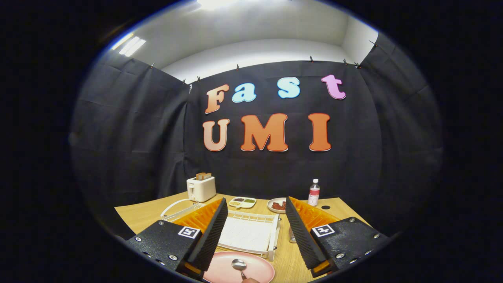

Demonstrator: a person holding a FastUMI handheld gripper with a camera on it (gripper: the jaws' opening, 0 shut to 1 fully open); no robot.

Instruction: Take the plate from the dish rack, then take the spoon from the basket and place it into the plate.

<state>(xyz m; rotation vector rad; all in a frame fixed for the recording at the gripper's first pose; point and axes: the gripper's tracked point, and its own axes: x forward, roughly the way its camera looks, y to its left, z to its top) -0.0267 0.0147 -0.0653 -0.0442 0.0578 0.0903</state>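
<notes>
A handheld gripper [255, 239] hovers above a wooden table [346, 210] in a cloth-walled booth, its 2 fingers spread wide with nothing between them. Directly below, between the finger bases and nearest the viewer, a pink plate [222, 269] lies flat on the tabletop, and a metal spoon [238, 264] rests in it, bowl toward the rack and handle running back toward the gripper. Just beyond the plate, framed between the 2 fingers, a white dish rack [247, 235] sits with its slots bare.

By all appearances both items named in the task are where they belong, so the spoon lies low and close in, under the fingers rather than ahead of them; any further move would be a withdrawal up and away, not a reach.

Part of a small metal container [292, 235] peeks out beside the rack, next to the right finger. Farther back stand a white toaster [201, 188] loaded with bread, a divided snack dish [243, 202], a plate of red food [277, 205] and a water bottle [314, 192].
</notes>
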